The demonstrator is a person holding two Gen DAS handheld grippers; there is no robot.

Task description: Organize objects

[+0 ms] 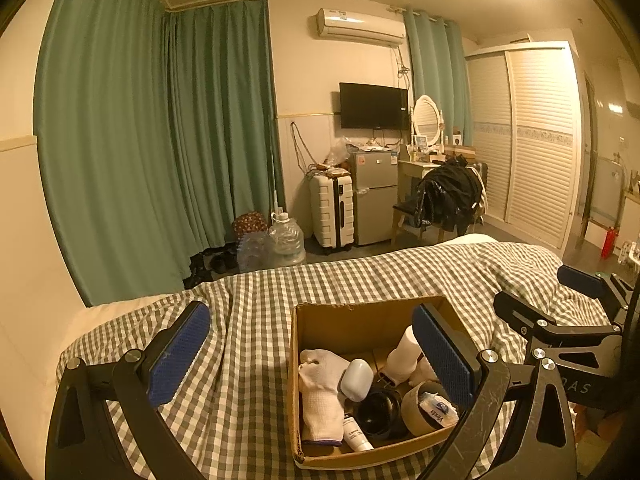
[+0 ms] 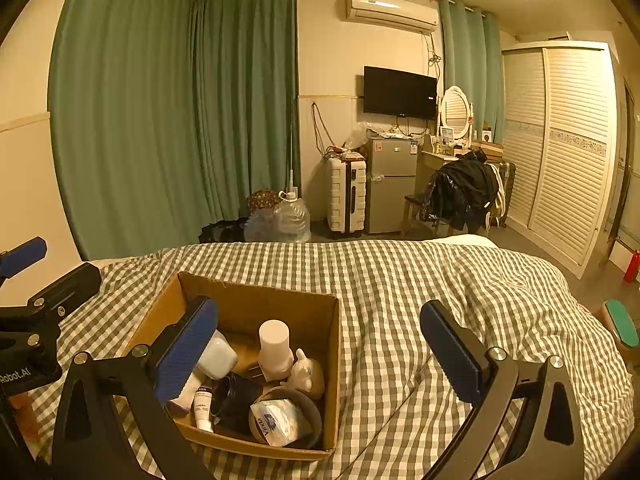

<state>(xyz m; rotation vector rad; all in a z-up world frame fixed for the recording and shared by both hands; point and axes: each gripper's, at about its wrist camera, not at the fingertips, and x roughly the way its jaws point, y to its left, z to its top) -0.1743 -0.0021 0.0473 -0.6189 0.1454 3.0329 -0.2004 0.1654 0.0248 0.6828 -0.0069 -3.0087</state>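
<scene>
Cardboard box (image 1: 320,314) (image 2: 256,294), open-topped, resting on the checked bed cover (image 1: 248,320) (image 2: 400,280). Contents: white glove (image 1: 320,392) along the left wall; white rounded case (image 1: 357,378) (image 2: 218,356); white cylinder (image 2: 274,344); black cup (image 1: 378,406) (image 2: 234,398); small white tube (image 1: 356,436) (image 2: 203,404); tissue packet (image 1: 438,408) (image 2: 278,422) lying in a tape roll (image 1: 416,412). Left gripper (image 1: 314,356), fingers wide apart and empty, one blue pad over the bed, the other over the box's right side. Right gripper (image 2: 320,348), fingers likewise apart and empty, its left pad above the box's left side. Background: green curtains (image 1: 160,140), suitcase (image 1: 332,210), small fridge (image 1: 374,196).
</scene>
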